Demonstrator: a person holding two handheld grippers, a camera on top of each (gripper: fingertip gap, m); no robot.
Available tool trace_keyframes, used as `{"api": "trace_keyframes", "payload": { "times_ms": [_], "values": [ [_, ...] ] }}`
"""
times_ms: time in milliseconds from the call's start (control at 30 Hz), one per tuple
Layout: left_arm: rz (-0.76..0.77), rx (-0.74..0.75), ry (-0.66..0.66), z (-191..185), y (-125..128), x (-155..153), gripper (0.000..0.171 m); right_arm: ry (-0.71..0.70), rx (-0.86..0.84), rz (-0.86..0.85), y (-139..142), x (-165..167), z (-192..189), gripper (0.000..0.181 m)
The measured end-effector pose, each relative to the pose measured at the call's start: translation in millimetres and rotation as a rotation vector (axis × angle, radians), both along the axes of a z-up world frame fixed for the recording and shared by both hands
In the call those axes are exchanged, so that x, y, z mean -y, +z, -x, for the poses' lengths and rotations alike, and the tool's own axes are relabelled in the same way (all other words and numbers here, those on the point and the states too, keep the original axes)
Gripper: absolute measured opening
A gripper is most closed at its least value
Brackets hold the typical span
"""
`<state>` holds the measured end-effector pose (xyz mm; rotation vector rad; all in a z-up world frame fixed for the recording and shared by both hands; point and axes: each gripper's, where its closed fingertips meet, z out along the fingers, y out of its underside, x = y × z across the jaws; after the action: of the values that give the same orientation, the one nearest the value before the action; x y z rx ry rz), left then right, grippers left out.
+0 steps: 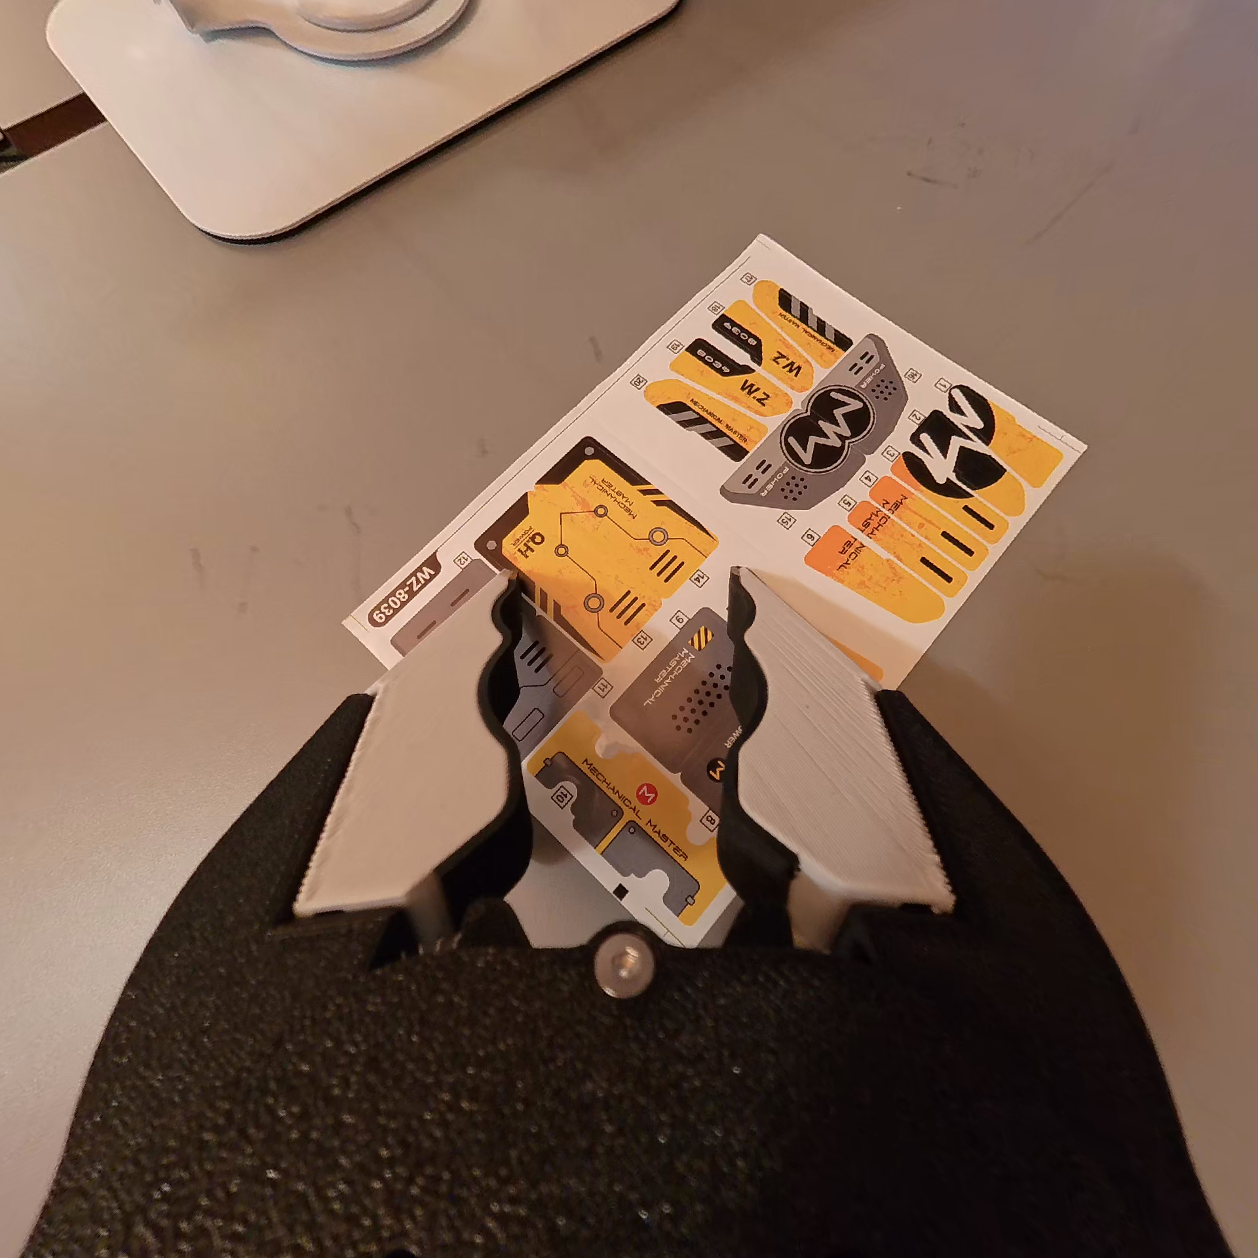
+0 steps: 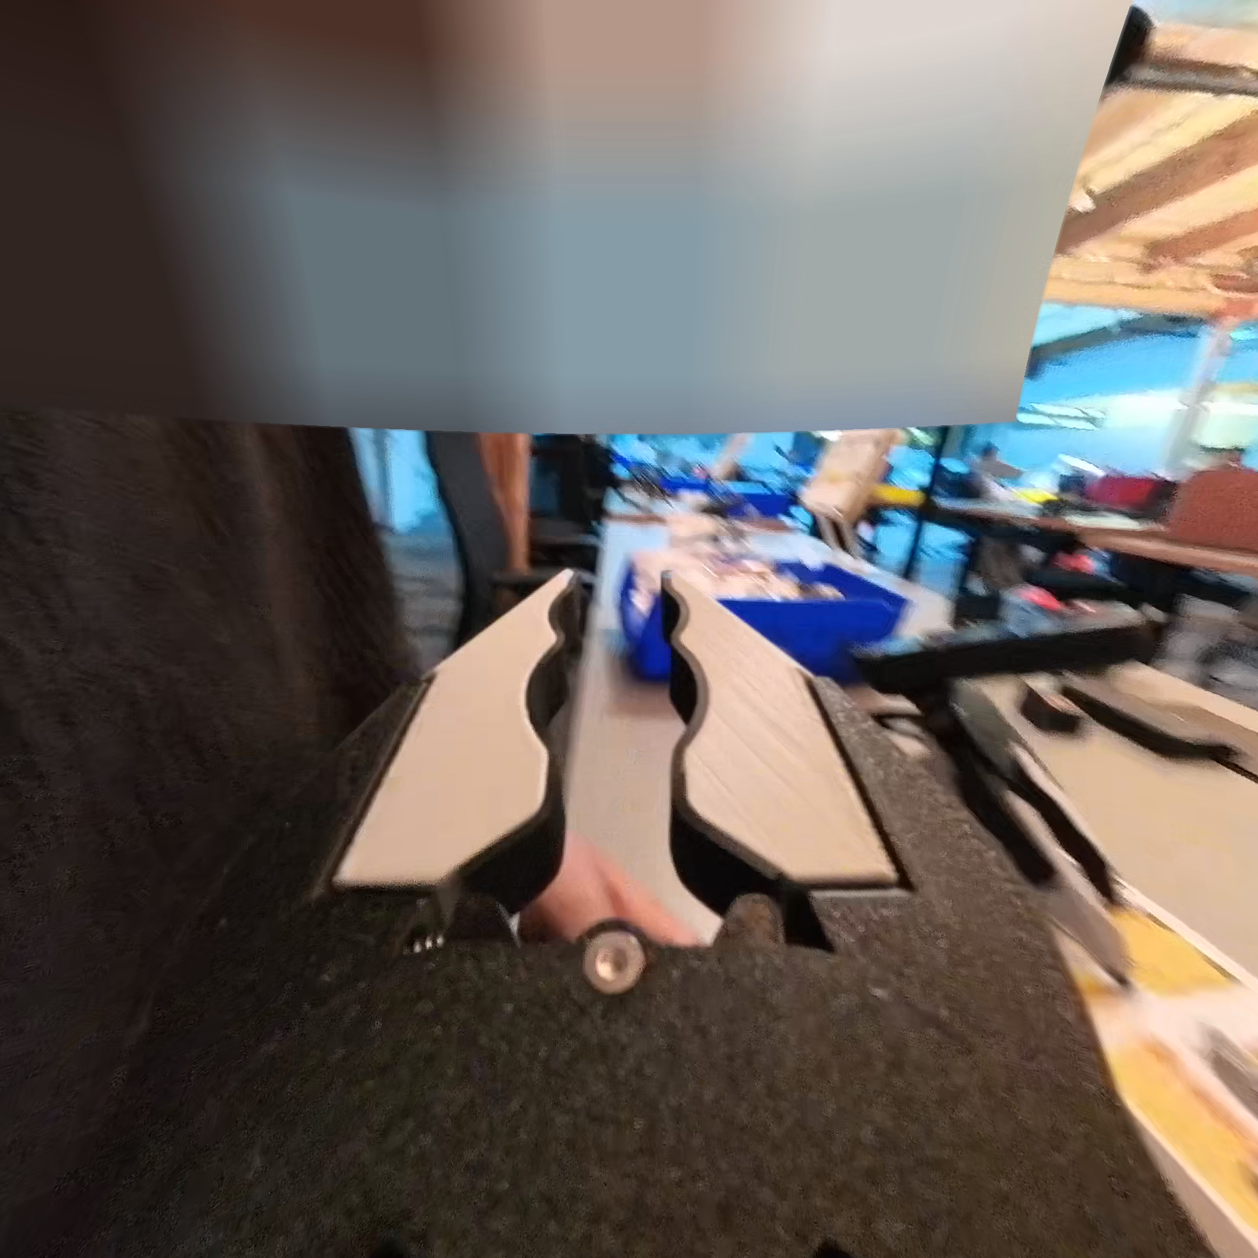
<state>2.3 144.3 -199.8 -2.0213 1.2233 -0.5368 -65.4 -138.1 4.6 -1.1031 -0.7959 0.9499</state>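
A white sticker sheet (image 1: 803,436) with yellow, orange, grey and black decals lies flat on the grey table (image 1: 340,408). My left gripper (image 1: 623,578) is open and empty. It sits low over the near half of the sheet, with one finger over each side of it. I cannot tell whether the fingertips touch the paper. My right gripper (image 2: 619,578) is lifted off the table and points level into the room. Its fingers stand a narrow gap apart with nothing between them. That view is motion-blurred. The sheet shows at its lower right edge (image 2: 1171,1021).
A flat white stand base (image 1: 272,116) rests on the table at the far left. In the right wrist view, a person in dark clothing (image 2: 170,681) is close on the left. A blue bin (image 2: 803,613) and cluttered benches lie beyond.
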Motion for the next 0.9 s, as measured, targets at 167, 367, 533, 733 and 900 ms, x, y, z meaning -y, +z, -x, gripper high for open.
{"api": "trace_keyframes", "payload": {
  "times_ms": [167, 367, 533, 733, 900],
  "values": [
    [0.0, 0.0, 0.0, 0.0, 0.0, 0.1, 0.06, -0.409, 0.327, 0.14, -65.8, -94.9, -45.8, 0.065],
    [0.0, 0.0, 0.0, 0.1, 0.0, 0.2, 0.06, -0.589, 0.327, 0.399, -116.0, -171.2, -108.3, 0.069],
    [0.003, 0.002, -0.014, -1.9, 0.0, 0.0, 0.06, -0.671, 0.482, 0.445, -143.7, -186.6, -121.6, 0.069],
    [0.011, 0.008, -0.031, -1.9, 0.4, 0.0, 0.06, -0.628, 0.516, 0.572, -162.2, -192.2, -121.4, 0.069],
    [0.012, -0.018, -0.057, -3.2, 1.1, -1.1, 0.06, -0.636, 0.507, 0.572, -161.4, -193.1, -122.8, 0.068]
  ]
}}
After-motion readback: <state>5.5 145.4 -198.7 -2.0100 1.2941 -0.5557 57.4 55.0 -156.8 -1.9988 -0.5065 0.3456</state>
